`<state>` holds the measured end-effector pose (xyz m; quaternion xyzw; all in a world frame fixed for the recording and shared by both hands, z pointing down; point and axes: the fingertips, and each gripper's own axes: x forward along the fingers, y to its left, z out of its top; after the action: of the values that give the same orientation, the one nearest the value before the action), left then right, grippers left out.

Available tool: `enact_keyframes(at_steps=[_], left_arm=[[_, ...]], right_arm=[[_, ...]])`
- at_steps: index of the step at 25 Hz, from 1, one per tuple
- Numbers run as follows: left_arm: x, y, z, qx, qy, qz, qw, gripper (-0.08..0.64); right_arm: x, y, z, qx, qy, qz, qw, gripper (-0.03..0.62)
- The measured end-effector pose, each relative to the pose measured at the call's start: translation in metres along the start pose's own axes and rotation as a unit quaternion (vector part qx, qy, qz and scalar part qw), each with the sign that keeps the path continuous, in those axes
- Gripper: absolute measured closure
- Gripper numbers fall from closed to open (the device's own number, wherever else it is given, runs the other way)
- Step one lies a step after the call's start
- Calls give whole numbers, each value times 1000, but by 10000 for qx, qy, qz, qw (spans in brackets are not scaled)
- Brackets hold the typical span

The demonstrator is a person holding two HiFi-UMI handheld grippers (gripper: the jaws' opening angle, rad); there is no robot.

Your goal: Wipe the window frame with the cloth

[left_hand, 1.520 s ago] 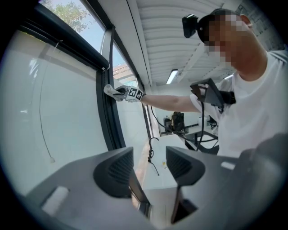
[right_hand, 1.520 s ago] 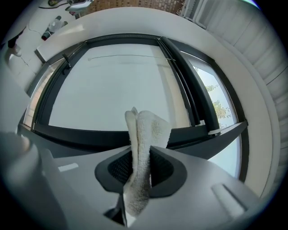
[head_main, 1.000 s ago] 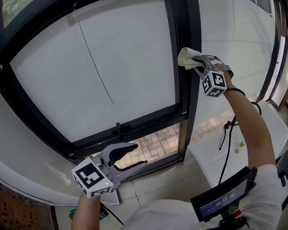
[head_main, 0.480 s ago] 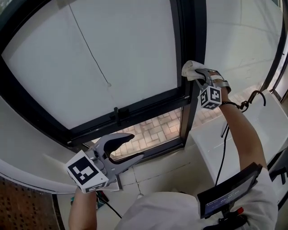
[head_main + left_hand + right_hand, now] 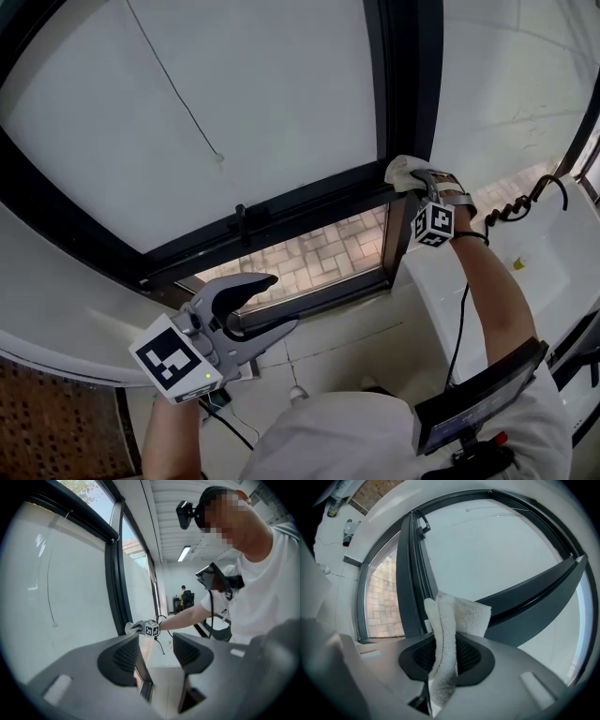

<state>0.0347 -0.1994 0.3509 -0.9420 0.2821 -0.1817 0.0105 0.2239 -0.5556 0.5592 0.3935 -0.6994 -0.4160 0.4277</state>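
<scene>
Wiping looks part done: right gripper [image 5: 413, 177] squeezes the cloth [image 5: 402, 170], window frame [image 5: 406, 84] just past its jaws; left gripper's [image 5: 282, 303] jaws apart.

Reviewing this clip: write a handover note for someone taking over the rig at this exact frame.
Right tool: shut on the white cloth, held against the dark window frame where its upright post meets the lower crossbar.
Left tool: open, empty, down by the window's lower edge.
Done: cloth gripped and on the frame; how much is wiped doesn't show.
Left: probably the rest of the frame, such as the crossbar.
</scene>
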Motion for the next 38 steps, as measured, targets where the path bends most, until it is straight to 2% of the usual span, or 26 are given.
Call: enact_keyframes(at_steps=[6, 9, 11, 14, 19, 28, 38], left_arm=[[2, 1, -9, -79, 39, 25, 10000, 318], [-1, 2, -11, -106, 60, 73, 9999, 316], [-7, 3, -14, -109, 82, 99, 9999, 318], [-14, 5, -13, -117, 64, 175, 9998, 316], [-25, 9, -11, -84, -5, 195, 9998, 318], [-57, 18, -31, -127, 35, 207, 9997, 317], [-85, 27, -43, -68, -109, 106, 9999, 316]], right_arm=[[16, 49, -12, 457, 301, 457, 9975, 520], [15, 48, -10, 1097, 267, 434, 9927, 520], [12, 45, -8, 1710, 211, 414, 9842, 520], [10, 45, 0, 2576, 132, 386, 9654, 520], [9, 55, 27, 3543, 16, 328, 9346, 520], [12, 85, 90, 4133, -75, 421, 9096, 520], [11, 104, 163, 4439, -266, 408, 8948, 520]])
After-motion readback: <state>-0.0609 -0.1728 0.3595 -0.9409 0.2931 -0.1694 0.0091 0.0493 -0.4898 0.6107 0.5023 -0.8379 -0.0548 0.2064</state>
